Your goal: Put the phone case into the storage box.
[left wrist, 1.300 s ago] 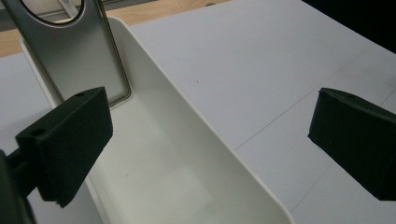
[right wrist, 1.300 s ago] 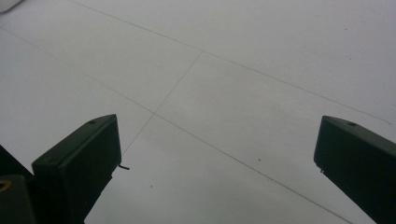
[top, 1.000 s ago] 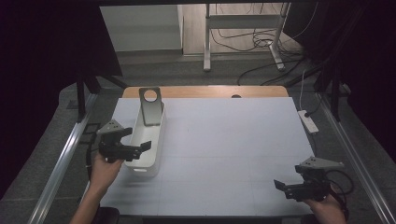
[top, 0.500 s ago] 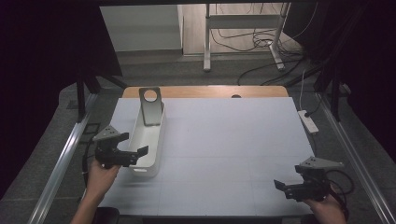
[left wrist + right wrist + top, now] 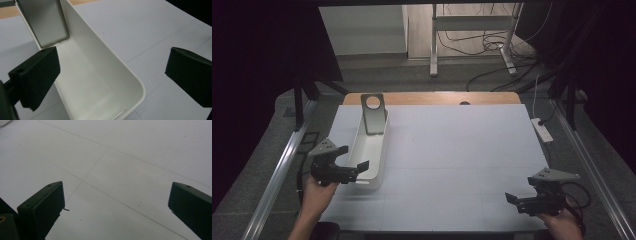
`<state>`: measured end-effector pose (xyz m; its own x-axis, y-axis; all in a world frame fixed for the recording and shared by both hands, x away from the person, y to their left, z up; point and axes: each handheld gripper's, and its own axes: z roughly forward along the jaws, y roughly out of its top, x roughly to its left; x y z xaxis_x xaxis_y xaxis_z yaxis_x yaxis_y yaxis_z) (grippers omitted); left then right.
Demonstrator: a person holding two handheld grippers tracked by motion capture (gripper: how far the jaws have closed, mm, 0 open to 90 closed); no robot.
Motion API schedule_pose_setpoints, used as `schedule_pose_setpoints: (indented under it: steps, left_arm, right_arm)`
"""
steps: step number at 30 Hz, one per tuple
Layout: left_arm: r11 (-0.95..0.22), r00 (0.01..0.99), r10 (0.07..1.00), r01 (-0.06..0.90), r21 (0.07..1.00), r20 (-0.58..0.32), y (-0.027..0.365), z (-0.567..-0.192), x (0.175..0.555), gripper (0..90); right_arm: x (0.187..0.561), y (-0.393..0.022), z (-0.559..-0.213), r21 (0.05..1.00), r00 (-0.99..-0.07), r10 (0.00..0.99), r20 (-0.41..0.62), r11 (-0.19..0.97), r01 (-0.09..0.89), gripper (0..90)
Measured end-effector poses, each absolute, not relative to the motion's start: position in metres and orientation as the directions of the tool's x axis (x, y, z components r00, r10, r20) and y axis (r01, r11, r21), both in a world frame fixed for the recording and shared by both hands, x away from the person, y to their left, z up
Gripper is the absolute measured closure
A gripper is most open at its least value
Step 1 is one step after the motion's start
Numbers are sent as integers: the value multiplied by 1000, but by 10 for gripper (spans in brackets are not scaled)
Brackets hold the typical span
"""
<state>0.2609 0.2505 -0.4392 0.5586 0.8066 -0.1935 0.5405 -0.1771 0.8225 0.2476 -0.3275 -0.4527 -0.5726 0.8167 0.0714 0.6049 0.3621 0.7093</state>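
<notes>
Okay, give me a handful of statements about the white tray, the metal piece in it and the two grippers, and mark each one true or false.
1. The left hand-held gripper is open, with its jaws either side of the near end of the white tray. True.
2. The right hand-held gripper is shut on the tray. False: it is open, over bare table at the near right, far from the tray.
3. A grey metal plate with a round hole stands tilted at the tray's far end. True.
4. The tray lies at the table's right side. False: it lies at the left side.
5. The tray's near half is full of parts. False: its inside there looks bare.
</notes>
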Motion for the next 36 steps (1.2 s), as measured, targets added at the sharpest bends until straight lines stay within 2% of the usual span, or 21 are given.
schedule_pose_setpoints:
  steps: [36]
  left_arm:
    - [-128, 522, 823, 552, 824, -222, 269, -446, 222, 0]
  right_arm:
    - [248, -328, -453, 710, -572, 817, 71, 362, 605, 10]
